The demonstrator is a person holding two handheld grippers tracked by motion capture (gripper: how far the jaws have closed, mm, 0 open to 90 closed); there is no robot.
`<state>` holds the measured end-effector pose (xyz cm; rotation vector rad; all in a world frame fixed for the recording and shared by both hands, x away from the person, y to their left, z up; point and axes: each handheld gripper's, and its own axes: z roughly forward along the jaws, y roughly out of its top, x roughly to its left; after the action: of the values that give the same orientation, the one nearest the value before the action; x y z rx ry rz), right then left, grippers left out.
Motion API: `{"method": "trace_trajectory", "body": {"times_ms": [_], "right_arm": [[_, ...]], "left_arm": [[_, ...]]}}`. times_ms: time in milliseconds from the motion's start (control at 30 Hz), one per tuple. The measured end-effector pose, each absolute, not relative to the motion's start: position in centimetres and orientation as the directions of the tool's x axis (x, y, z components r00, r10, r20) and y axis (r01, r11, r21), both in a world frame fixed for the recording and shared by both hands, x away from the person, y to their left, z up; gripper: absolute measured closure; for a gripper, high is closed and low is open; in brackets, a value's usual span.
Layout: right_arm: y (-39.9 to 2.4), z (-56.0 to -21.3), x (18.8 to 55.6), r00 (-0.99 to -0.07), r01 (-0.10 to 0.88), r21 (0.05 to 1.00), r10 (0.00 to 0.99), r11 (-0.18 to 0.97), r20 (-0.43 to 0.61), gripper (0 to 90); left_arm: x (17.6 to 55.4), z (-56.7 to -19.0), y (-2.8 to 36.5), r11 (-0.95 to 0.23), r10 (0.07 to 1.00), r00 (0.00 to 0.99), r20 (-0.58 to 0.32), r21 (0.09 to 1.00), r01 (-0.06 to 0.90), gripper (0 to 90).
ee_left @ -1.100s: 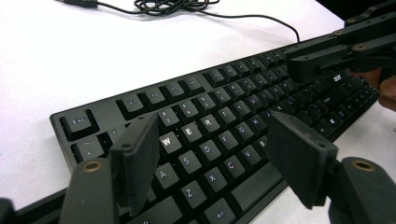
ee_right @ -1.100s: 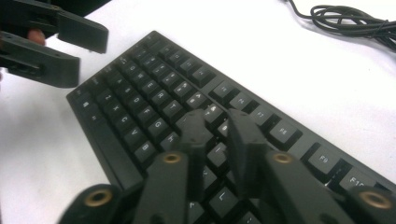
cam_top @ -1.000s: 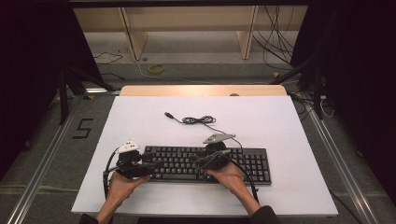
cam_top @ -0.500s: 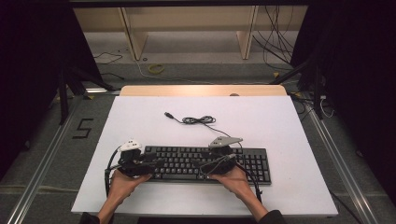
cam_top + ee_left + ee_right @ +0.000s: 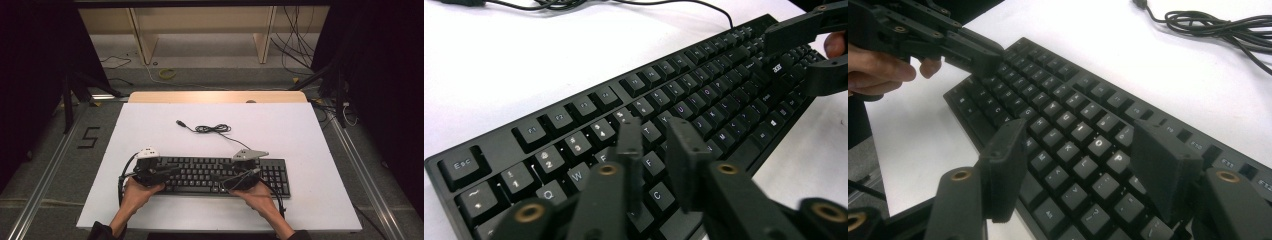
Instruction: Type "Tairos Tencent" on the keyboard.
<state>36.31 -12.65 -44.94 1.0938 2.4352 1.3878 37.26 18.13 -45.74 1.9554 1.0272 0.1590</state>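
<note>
A black keyboard [image 5: 210,175] lies near the front of the white table [image 5: 300,135], and both grippers hover over it. My left gripper [image 5: 176,171] is over its left half. In the left gripper view its jaws [image 5: 654,127] have just been closing and stand nearly together above the F and T keys, with a narrow gap and nothing between them. My right gripper [image 5: 227,179] is over the middle right. Its jaws [image 5: 1078,135] have just been opening and stand wide apart above the O and P keys, holding nothing. Each gripper view shows the other gripper farther off [image 5: 791,57] [image 5: 990,55].
The keyboard's black cable [image 5: 212,129] lies coiled on the table behind it, ending in a USB plug [image 5: 180,122]. A wooden strip [image 5: 215,96] edges the table's far side. Wooden shelving and loose wires stand on the floor beyond.
The left gripper's jaws have come nearly together. The right gripper's jaws have spread wider, and the right hand has drifted a little to the right along the keyboard.
</note>
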Motion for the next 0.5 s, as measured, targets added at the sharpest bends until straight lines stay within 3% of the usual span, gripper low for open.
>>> {"method": "trace_trajectory", "body": {"times_ms": [133, 500], "right_arm": [[-13.0, -45.0, 36.0, -0.728, 0.522, 0.794, 0.647, 0.311, 0.226, 39.4], [-13.4, -45.0, 35.4, -0.725, 0.517, 0.802, 0.651, 0.299, 0.225, 37.1]], "left_arm": [[37.4, -45.9, 17.7, -0.277, 0.716, 0.648, -0.259, 0.747, 0.605, 88.9], [38.8, -46.6, 16.5, -0.324, 0.723, 0.648, -0.238, 0.713, 0.622, 89.4]]}}
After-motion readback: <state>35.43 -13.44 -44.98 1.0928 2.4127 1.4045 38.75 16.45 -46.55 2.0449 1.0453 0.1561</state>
